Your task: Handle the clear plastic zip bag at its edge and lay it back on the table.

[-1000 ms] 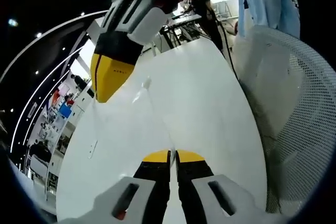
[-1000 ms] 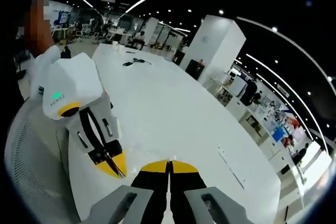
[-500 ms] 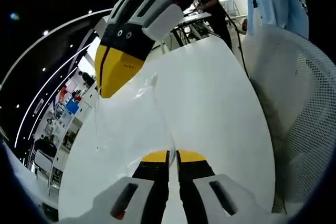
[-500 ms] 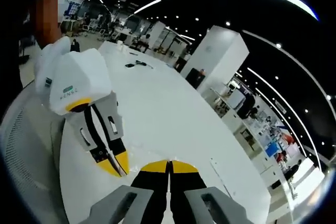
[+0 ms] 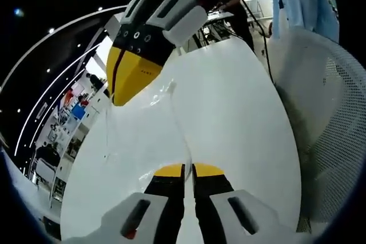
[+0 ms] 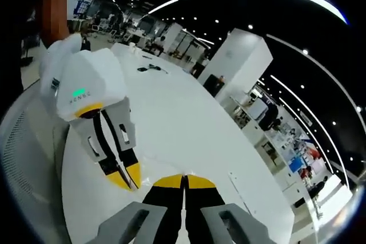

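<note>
Yellow-tipped grippers (image 5: 188,170), white table (image 5: 229,107)

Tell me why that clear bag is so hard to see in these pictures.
In the left gripper view, the clear zip bag shows by glints and creases against the glossy white table. In the right gripper view it is a faint sheen, and the fisheye lens bends the ceiling light strips.

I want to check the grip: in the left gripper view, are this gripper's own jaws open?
No, the left gripper has its yellow-tipped jaws pressed together on the edge of the clear zip bag.
</note>
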`<state>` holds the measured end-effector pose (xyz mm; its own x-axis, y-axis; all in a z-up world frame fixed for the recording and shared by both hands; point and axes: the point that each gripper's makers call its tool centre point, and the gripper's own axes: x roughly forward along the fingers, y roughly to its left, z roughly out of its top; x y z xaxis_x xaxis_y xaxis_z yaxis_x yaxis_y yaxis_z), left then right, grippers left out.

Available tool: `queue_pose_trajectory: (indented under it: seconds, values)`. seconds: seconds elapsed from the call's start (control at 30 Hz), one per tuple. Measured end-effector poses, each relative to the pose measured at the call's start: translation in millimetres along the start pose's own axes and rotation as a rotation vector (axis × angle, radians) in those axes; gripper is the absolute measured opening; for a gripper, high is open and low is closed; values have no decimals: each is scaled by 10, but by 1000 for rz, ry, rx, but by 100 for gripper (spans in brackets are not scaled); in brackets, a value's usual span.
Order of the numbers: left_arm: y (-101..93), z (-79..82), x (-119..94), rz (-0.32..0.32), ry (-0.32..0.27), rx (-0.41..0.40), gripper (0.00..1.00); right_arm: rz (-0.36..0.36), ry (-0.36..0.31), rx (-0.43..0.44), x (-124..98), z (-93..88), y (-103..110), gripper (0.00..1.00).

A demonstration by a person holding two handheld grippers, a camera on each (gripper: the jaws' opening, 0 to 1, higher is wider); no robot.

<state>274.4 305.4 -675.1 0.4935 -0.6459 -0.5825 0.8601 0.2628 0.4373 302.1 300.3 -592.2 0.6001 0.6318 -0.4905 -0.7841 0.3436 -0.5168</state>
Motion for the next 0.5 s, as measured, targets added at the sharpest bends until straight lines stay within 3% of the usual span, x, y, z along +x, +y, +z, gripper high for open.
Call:
queue_pose_trajectory:
  seconds: [0.5]
  values:
    - [-64,-112,64,-33,34,-21,2,58,58,32,194,-278,69,0]
